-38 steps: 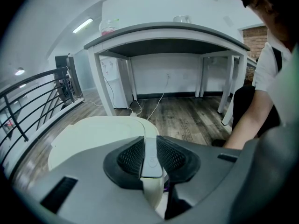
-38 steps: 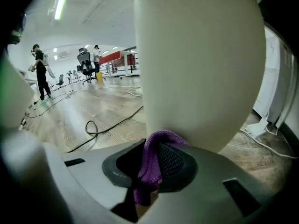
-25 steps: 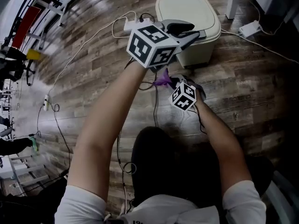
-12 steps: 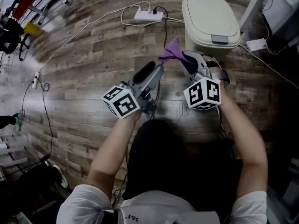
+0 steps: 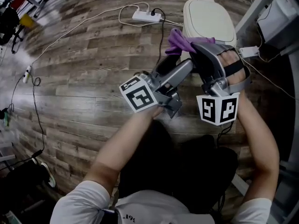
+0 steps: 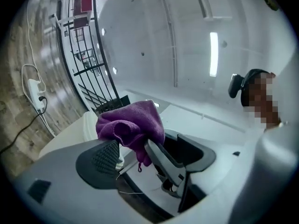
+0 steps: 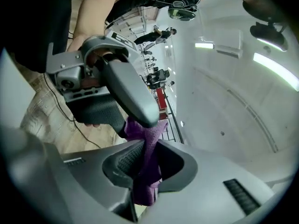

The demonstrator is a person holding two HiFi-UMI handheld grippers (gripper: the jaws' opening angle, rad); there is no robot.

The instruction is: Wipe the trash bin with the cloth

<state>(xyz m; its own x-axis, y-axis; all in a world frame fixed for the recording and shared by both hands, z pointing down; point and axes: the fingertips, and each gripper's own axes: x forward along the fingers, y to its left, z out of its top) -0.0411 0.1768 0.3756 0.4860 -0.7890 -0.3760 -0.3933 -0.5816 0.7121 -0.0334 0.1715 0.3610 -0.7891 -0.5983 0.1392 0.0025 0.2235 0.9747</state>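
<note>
Your right gripper [image 5: 198, 48] is pinching the cloth [image 5: 180, 40]; your left gripper [image 5: 172, 63], jaws just opening wide around it, is gripping nothing. Hold that pinch while reaching for the bin [image 5: 208, 17], upper right.

Half-hidden trash bin [image 5: 208, 17]
In the head view, the cloth [image 5: 180, 41] and the right hand-held gripper [image 5: 198, 45] cover the bin's near edge; part of the cloth disappears between that gripper's jaws.

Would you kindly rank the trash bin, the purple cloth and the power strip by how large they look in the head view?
1. trash bin
2. purple cloth, though held nearer the camera
3. power strip
</note>
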